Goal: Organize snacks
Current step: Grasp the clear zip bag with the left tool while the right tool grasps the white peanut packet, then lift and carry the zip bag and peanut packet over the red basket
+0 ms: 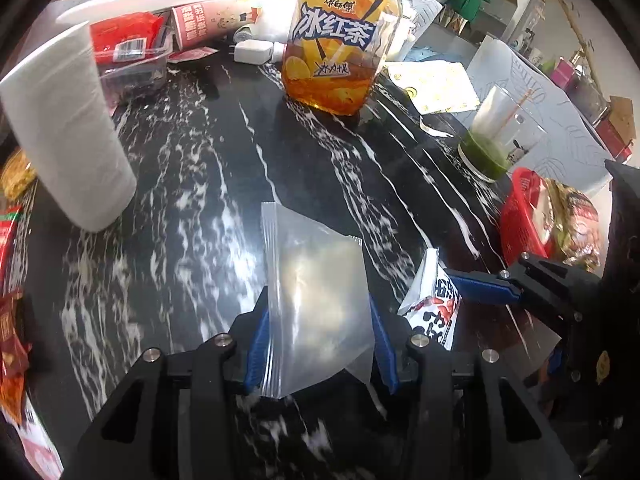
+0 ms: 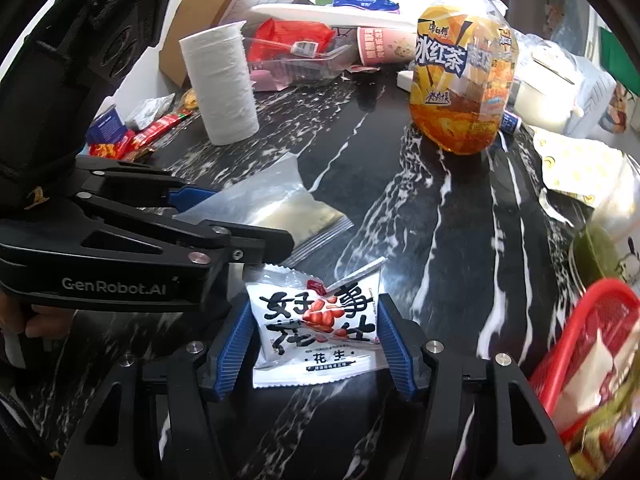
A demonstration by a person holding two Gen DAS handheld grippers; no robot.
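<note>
A clear plastic pouch with something pale inside stands between my left gripper's blue pads, which press on both of its sides. The right wrist view shows the same pouch just over the black marble table. Beside it, my right gripper is shut on a white peanut packet with black and red print, a pad on each edge. In the left wrist view that packet tilts up at the right against one of the right gripper's blue fingers. A red basket holding snack bags stands at the right.
A big iced tea bottle stands at the back middle and a paper roll at the left. A cup of green drink is near the red basket. Red snack packets lie at the left edge, with boxes and clutter behind.
</note>
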